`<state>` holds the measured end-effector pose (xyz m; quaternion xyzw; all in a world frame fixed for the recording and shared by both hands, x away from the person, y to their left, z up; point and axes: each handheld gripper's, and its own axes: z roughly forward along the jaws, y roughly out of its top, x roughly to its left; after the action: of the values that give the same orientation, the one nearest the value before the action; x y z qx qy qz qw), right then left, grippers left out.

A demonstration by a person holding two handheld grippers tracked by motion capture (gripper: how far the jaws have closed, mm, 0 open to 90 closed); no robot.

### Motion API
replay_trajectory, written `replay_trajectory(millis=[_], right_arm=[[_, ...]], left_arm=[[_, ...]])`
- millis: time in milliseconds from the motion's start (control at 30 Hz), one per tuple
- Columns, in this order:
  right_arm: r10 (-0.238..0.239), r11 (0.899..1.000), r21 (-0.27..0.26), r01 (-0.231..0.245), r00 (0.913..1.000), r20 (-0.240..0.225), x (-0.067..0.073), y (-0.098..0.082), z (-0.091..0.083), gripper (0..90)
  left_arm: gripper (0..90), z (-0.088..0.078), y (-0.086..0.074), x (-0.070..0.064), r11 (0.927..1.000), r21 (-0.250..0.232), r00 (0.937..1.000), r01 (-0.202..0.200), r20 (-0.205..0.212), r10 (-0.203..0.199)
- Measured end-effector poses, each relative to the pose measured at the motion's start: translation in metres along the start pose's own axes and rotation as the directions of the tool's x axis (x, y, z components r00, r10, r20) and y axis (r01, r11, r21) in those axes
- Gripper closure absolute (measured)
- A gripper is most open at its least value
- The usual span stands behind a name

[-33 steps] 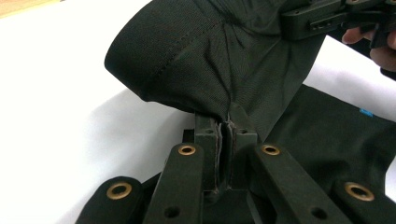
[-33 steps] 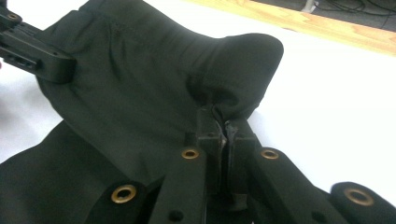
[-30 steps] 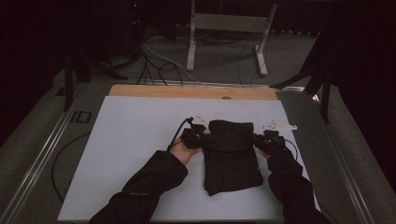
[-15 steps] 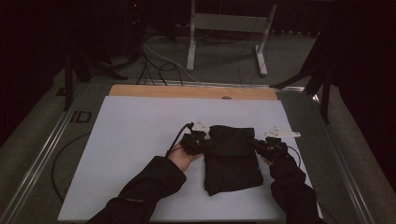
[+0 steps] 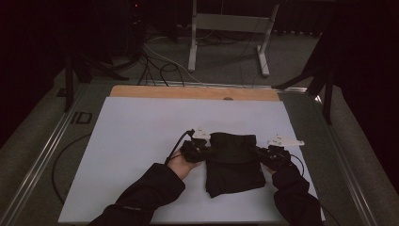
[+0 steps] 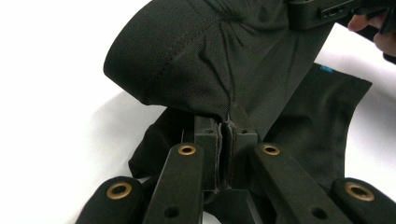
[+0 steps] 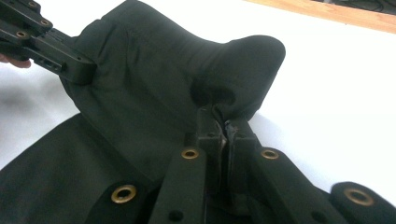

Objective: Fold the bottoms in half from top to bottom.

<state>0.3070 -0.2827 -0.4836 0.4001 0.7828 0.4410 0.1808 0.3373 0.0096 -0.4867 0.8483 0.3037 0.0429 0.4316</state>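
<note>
Bearing blue tag (image 6: 327,69): black garment (image 5: 234,162)

Dim lab: white-topped table (image 5: 141,141), floor cables (image 5: 155,66), metal stand (image 5: 226,28).

Garment (image 5: 234,162) on table (image 5: 141,141) (between hand-held grippers).

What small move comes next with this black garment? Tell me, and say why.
Probably carry the raised edge forward and lay it flat over the rest. The left claw and the right claw are each shut on a side of the black garment, the gripped fold is lifted off the white tabletop, and the lower part lies flat, so a fold looks half made.
</note>
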Motion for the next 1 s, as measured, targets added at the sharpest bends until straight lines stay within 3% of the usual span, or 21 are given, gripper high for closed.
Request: replay_trajectory(millis=[233,700,1000], right_arm=[[0.004,1.000,-0.007,-0.004,1.0000,0.002,0.005,-0.008,-0.005,87.1],[0.014,1.000,0.003,-0.014,0.9999,-0.008,0.013,-0.023,-0.011,87.1],[0.015,1.000,0.022,-0.015,0.9998,-0.013,0.016,-0.033,-0.016,87.1]], left_arm=[[87.4,-0.001,-0.006,-0.006,0.9999,-0.003,0.9999,-0.013,0.003,0.013],[87.3,0.002,-0.019,-0.016,1.0000,0.000,0.9998,0.002,0.021,-0.002],[87.2,0.002,-0.028,-0.029,1.0000,0.006,0.9999,-0.007,0.014,0.007]])
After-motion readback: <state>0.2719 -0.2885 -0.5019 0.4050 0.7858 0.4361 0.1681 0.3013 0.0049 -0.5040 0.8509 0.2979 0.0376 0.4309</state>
